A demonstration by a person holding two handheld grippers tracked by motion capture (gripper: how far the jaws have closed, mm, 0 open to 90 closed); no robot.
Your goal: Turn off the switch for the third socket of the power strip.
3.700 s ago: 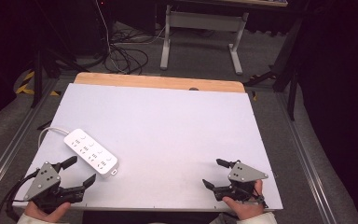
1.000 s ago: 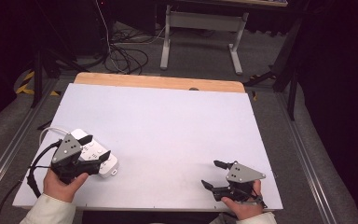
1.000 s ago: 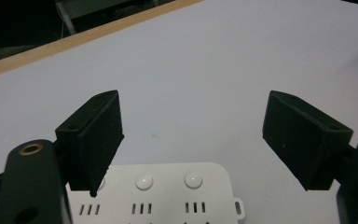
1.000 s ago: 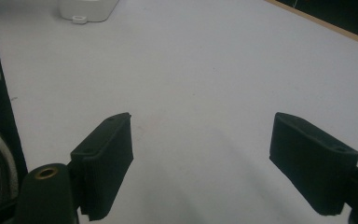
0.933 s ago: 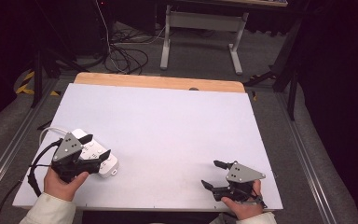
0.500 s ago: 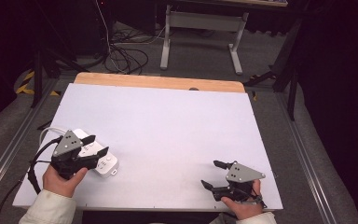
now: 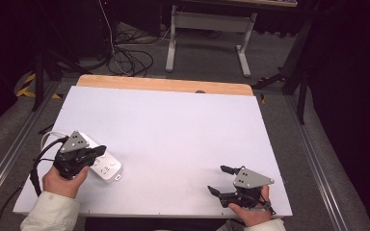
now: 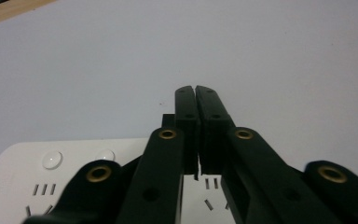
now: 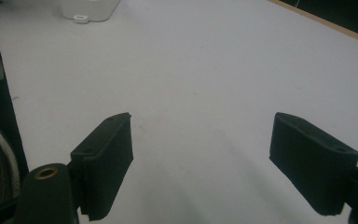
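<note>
The left tongs (image 7: 94, 153), clenched on nothing, hover directly above the white plastic power strip (image 7: 107, 166); the right tongs (image 7: 220, 179) rest released, well apart.

Black tongs (image 7: 98, 151) with brass-ringed screw holes, grey three-cornered top plates, trailing black cables; pale cream sleeves (image 7: 48, 214)

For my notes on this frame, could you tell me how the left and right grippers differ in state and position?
The left gripper has its jaws shut, over the white power strip; the right gripper has its jaws wide apart, over bare table. The left sits at the table's near-left edge, the right at the near-right. Both are black and hand-held.
</note>
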